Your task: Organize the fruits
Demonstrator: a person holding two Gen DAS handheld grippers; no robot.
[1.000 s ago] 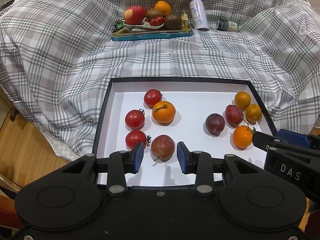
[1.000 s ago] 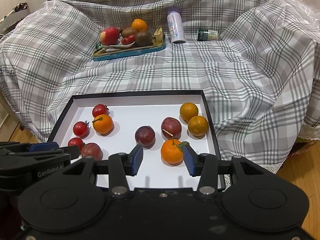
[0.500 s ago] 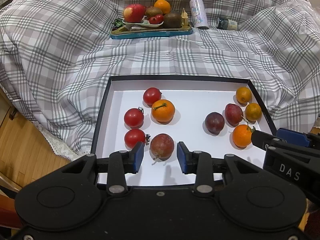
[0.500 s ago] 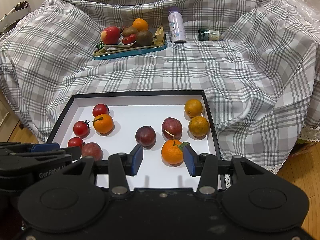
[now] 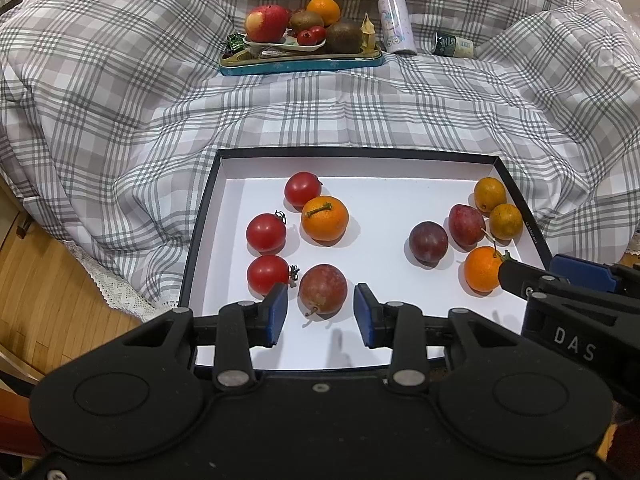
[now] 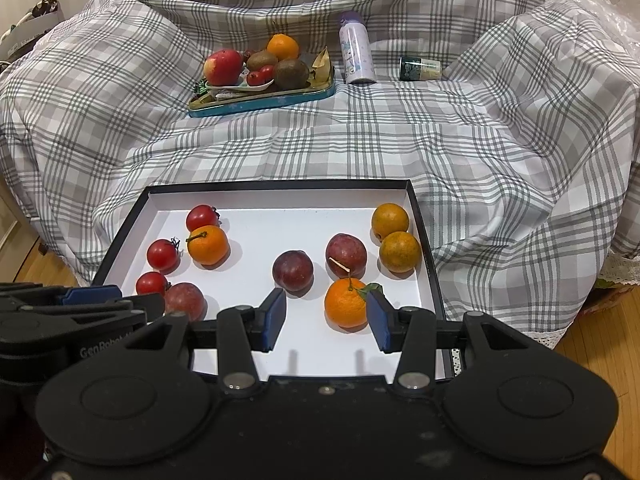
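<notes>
A black-rimmed white tray [image 5: 384, 154] [image 6: 280, 185] holds loose fruit. On its left lie three red tomatoes [image 5: 266, 231], an orange [image 5: 325, 218] and a reddish plum [image 5: 322, 289]. On its right lie two plums [image 6: 292, 271], a leafy orange [image 6: 346, 307] and two yellow-orange citrus [image 6: 390, 221]. My left gripper [image 5: 320, 314] is open just in front of the reddish plum. My right gripper [image 6: 326, 314] is open, hovering before the leafy orange, which sits by its right pad.
A teal tin tray [image 5: 300, 65] with an apple, kiwis, an orange and small tomatoes stands at the back on the checked cloth. A white bottle [image 5: 395, 24] and a small lying jar [image 5: 452, 44] are beside it. Wooden floor [image 5: 44, 292] lies to the left.
Both views have shifted slightly; the fruit sits a little higher in the frames. Both grippers stay open. No fruit has moved.
</notes>
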